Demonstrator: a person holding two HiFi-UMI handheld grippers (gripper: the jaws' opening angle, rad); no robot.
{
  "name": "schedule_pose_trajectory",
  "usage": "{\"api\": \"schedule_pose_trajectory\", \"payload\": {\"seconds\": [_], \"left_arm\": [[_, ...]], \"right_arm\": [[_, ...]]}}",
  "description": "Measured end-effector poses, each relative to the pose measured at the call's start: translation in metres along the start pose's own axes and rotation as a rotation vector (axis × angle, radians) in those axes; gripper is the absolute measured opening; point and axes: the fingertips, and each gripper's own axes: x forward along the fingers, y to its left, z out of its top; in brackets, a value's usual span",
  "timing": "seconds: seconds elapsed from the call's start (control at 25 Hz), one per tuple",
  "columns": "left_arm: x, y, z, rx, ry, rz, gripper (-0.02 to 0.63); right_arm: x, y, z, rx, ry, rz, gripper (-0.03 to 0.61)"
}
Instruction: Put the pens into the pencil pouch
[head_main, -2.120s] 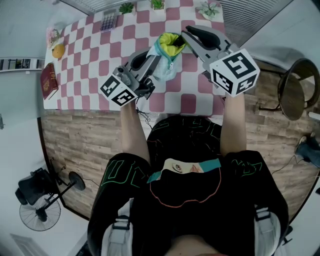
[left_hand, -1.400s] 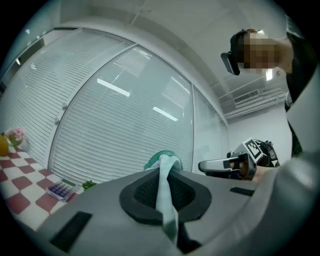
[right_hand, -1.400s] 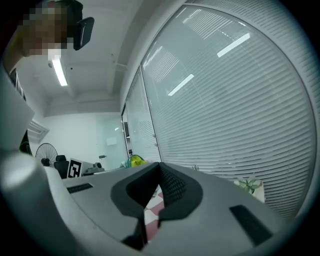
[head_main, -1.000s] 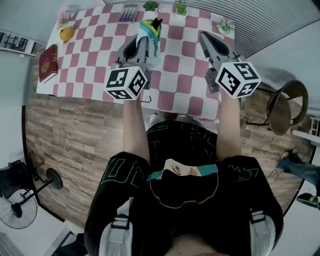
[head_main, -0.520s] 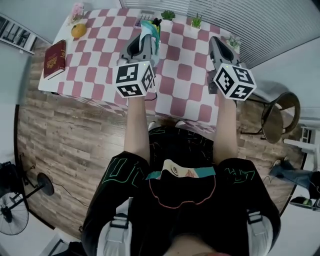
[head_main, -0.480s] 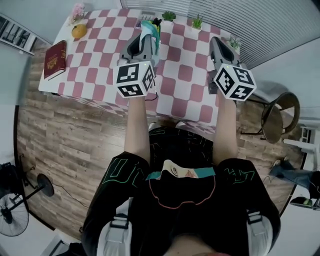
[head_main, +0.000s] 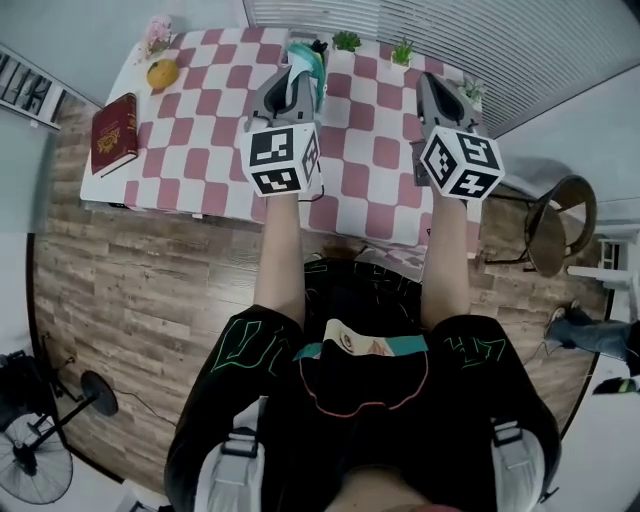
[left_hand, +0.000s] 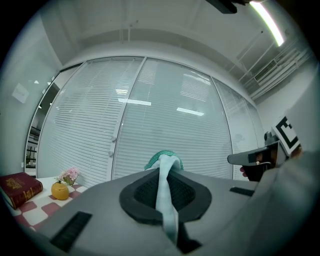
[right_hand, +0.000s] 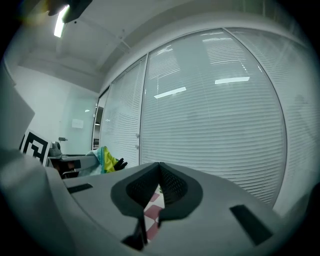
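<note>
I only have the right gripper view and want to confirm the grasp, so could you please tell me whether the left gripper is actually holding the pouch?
Observer: Yes; in the left gripper view the left gripper is shut on a pale fold of the pencil pouch.
Operator: Thank you; what lies at the table's left end?
Observer: The head view shows a red book and an orange fruit there on the checked table.

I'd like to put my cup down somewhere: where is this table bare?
Bare cloth lies between the book and the left gripper, and between that and the right gripper, down to the near edge. The far edge is crowded: flowers and orange at the left corner, the held pouch, then small plants.
</note>
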Motion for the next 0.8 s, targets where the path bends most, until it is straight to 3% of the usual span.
{"api": "schedule_pose_trajectory", "payload": {"seconds": [0.8], "left_arm": [[0.004,0.017,-0.001,-0.016,-0.018,-0.034,0.000]], "right_arm": [[0.014,0.009,-0.007,0.002,-0.012,-0.037,0.002]]}}
